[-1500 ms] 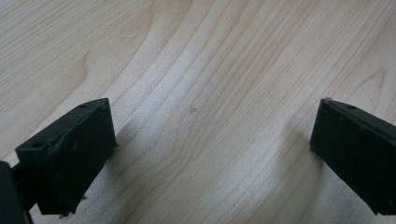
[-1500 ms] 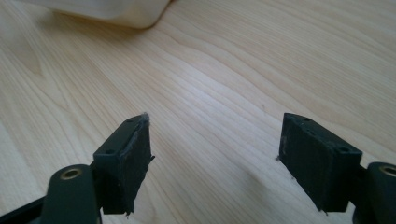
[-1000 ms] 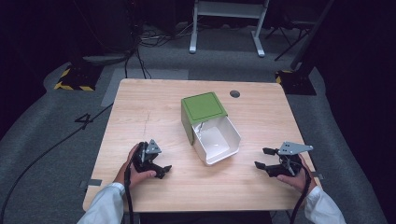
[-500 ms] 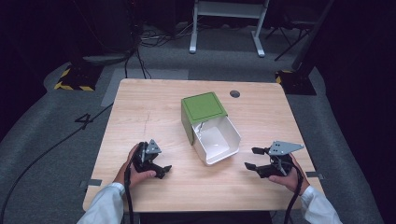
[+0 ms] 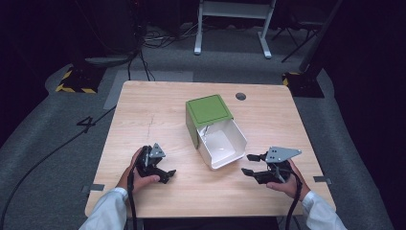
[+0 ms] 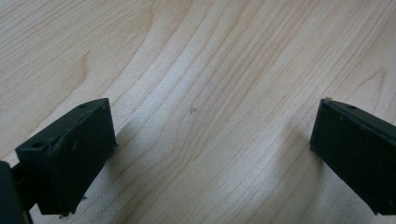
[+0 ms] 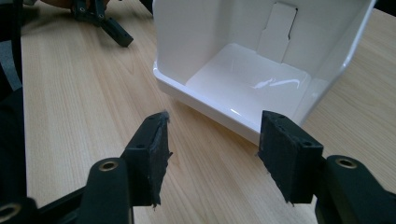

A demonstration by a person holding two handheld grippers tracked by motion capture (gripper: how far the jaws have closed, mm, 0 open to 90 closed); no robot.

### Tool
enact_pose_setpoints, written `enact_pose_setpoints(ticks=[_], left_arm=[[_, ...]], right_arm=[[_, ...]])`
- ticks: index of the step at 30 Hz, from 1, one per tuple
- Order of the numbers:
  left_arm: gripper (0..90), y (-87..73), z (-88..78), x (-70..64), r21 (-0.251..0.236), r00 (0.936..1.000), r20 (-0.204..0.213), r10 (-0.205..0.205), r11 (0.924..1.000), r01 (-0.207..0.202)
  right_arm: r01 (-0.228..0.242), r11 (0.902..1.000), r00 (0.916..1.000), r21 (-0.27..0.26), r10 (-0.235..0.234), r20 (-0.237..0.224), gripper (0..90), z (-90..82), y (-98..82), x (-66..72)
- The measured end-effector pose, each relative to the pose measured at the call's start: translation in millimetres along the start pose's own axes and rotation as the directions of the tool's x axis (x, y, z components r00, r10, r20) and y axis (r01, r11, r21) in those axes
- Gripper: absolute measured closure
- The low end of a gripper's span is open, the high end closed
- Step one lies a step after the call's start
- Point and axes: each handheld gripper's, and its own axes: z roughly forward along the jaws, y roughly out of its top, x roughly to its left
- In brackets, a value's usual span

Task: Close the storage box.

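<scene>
Right gripper [image 5: 254,164] (jaws spread wide) has edged leftward toward the white drawer [image 5: 222,145]; left gripper [image 5: 162,171] likewise gapes.

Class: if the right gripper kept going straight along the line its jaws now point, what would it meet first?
Probably the low front rim of the white drawer, pulled out of the green box. The right gripper is open and aimed at it across bare table; depth is uncertain.
</scene>
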Motion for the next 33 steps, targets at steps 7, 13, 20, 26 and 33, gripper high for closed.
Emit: enact_pose_setpoints(ticks=[7, 13, 20, 26, 33], left_arm=[[0.4, 0.0, 0.0, 0.0, 0.000, 1.0000, 0.000, 0.000, 1.0000, 0.000], [0.4, 0.0, 0.0, 0.0, 0.000, 1.0000, 0.000, 0.000, 1.0000, 0.000], [0.4, 0.0, -0.1, 0.0, 0.000, 1.0000, 0.000, 0.001, 1.0000, -0.001], [0.4, 0.0, -0.1, 0.0, 0.000, 1.0000, 0.000, 0.001, 1.0000, -0.001], [0.4, 0.0, -0.1, 0.0, 0.000, 1.0000, 0.000, 0.001, 1.0000, -0.001]], right_arm=[[0.045, 0.9990, 0.9988, -0.001, -0.045, -0.020, 46.1, 13.3, 12.6, 4.7], [0.085, 0.9950, 0.9951, 0.053, -0.082, -0.056, 47.2, 35.9, 20.7, 5.1], [0.084, 0.9937, 0.9939, 0.075, -0.078, -0.078, 49.4, 54.1, 25.1, -2.3], [0.090, 0.9912, 0.9911, 0.098, -0.079, -0.108, 49.7, 65.7, 23.7, -3.8], [0.099, 0.9874, 0.9894, 0.123, -0.084, -0.119, 47.0, 75.9, 23.5, -4.4]])
